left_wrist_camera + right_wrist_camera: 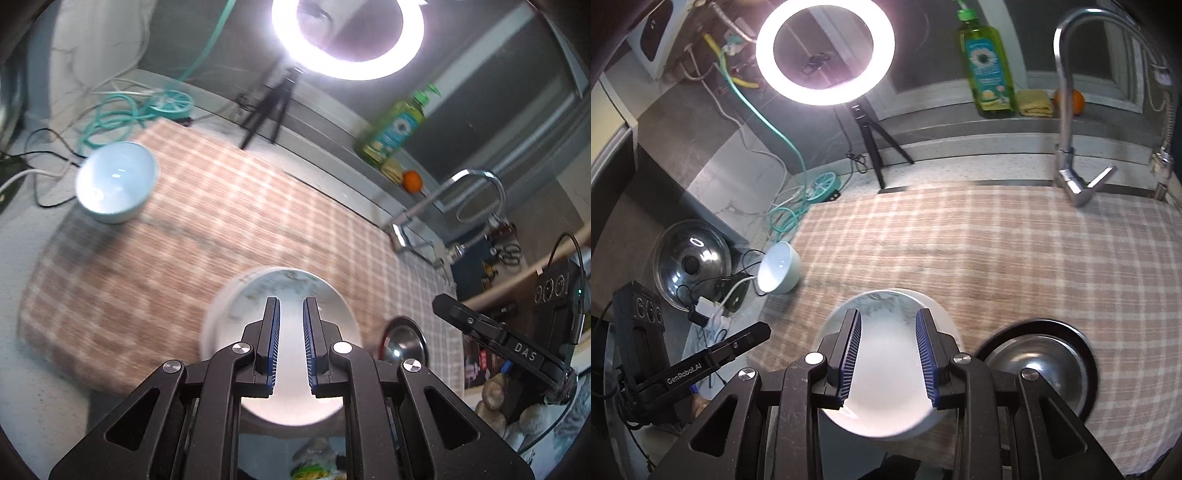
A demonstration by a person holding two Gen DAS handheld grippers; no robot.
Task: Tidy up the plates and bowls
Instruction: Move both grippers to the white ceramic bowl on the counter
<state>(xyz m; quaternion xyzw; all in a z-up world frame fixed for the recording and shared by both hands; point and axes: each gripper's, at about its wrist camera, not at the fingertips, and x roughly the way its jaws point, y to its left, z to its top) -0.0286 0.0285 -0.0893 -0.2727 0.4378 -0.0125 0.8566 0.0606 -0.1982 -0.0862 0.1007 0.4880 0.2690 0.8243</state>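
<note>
A white bowl (227, 317) with a grey marbled inside stands on the checked cloth near its front edge. My left gripper (291, 301) hangs over this bowl, shut, with nothing between the pads. In the right wrist view the same white bowl (886, 402) lies under my right gripper (888, 314), whose jaws stand open and clear of it. A pale blue bowl (114, 181) (777, 267) sits tilted at the cloth's far left corner. Beside the white bowl on the right is a steel bowl (404, 341) (1041, 369) with a dark rim.
The pink checked cloth (997, 251) covers the counter. Behind it stand a ring light on a tripod (825, 51), a chrome faucet (1067, 110) and a green soap bottle (988, 62). Left of the cloth lie a steel pot lid (690, 258) and loose cables (783, 218).
</note>
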